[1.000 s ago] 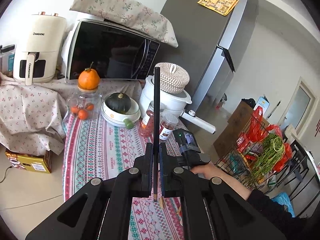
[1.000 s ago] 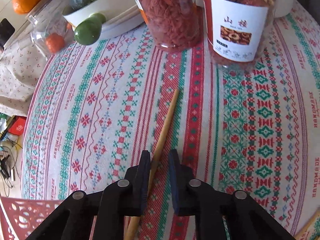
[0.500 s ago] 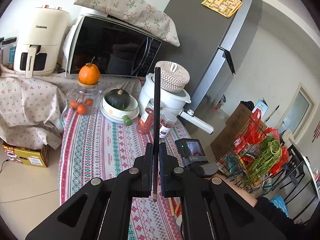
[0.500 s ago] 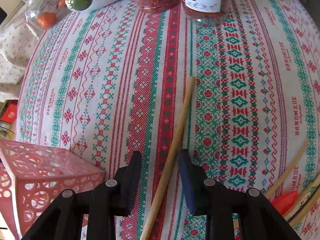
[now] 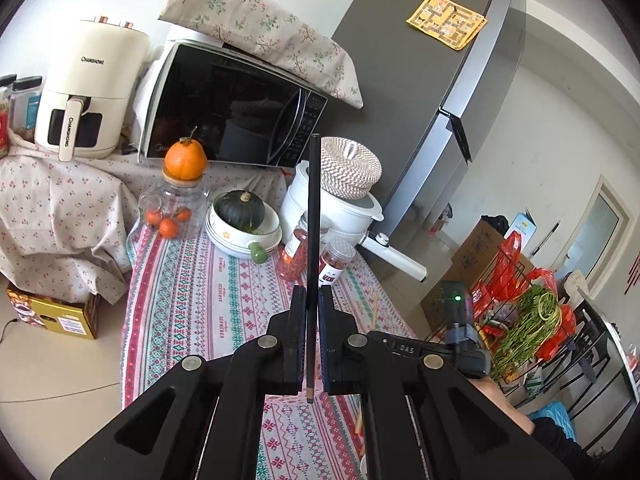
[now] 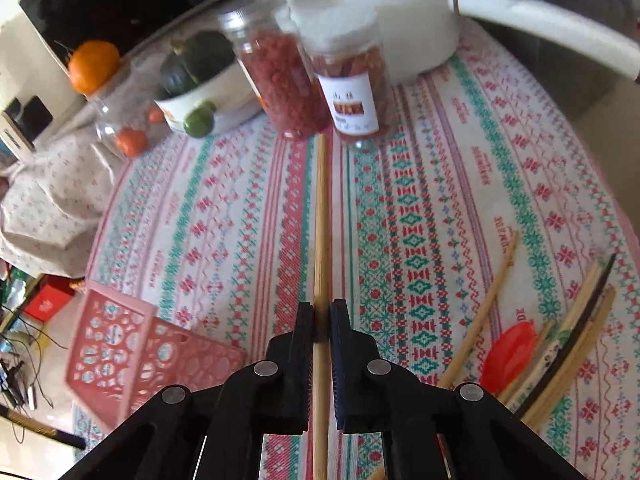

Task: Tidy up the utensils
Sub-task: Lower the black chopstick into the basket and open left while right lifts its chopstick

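Observation:
My left gripper (image 5: pixel 311 300) is shut on a black chopstick (image 5: pixel 313 216) that points up and away, held high above the table. My right gripper (image 6: pixel 321 312) is shut on a wooden chopstick (image 6: pixel 321 216) lifted above the patterned tablecloth (image 6: pixel 440 184). The right gripper's body also shows in the left wrist view (image 5: pixel 452 344). A pink perforated utensil holder (image 6: pixel 132 344) stands at the lower left in the right wrist view. Several more chopsticks (image 6: pixel 568 336) and a red spoon (image 6: pixel 508 348) lie in a pile at the right.
Two jars (image 6: pixel 316 84), a white rice cooker (image 6: pixel 380 20), a bowl with a green squash (image 6: pixel 200 84) and a glass jar topped by an orange (image 6: pixel 108 92) stand at the table's far end. A microwave (image 5: pixel 236 108) and air fryer (image 5: pixel 88 88) sit behind.
My right gripper closed on the wooden chopstick and lifted it off the cloth, tilting up. My left gripper rose higher with the black chopstick still held.

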Demonstrator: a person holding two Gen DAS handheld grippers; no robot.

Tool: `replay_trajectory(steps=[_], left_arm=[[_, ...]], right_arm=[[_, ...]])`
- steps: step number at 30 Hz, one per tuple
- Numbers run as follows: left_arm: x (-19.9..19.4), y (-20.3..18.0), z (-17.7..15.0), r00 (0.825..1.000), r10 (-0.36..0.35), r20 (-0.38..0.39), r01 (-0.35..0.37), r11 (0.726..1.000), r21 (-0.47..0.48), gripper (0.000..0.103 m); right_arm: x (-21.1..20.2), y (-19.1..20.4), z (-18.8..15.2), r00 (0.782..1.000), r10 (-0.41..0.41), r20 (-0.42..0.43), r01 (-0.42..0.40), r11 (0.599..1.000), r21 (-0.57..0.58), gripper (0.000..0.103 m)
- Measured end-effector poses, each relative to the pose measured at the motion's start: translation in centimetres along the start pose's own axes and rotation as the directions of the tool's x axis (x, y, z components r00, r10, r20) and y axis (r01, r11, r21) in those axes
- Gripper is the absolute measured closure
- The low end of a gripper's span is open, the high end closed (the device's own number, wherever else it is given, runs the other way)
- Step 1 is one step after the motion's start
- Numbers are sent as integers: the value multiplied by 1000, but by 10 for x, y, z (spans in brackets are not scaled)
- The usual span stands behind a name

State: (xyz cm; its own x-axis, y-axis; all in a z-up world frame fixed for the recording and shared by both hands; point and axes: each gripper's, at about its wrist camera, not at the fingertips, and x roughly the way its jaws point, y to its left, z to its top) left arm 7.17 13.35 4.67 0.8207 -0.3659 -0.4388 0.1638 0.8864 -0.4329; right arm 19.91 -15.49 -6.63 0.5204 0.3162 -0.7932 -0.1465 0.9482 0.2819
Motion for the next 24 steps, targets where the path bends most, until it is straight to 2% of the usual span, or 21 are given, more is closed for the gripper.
replay_trajectory(steps=[6,10,13,16,20,24], left_arm=[[-4,-9,2,998,3,59,-5,1000,25,98],[0,-16,2,995,14,94,-19,999,51,98],[11,-18,3,995,21,101,-27,998,61,98],[29,-18,3,995,45,84,-51,996,73,98],[62,-17,2,996,82,25,-84,991,102,98],[93,-12,-3,992,114,-55,-107,988,111,98]], right_arm=[[-63,12,-12,984,35,177,-33,999,-19,97],[-94,20,-14,957,44,288,-37,999,-32,97],[-115,21,-13,934,87,348,-84,996,-23,97],[-128,26,-11,906,131,403,-136,991,-18,97],[-135,38,-6,865,178,470,-184,982,-35,97],[-129,49,1,839,223,497,-228,972,-51,97]])
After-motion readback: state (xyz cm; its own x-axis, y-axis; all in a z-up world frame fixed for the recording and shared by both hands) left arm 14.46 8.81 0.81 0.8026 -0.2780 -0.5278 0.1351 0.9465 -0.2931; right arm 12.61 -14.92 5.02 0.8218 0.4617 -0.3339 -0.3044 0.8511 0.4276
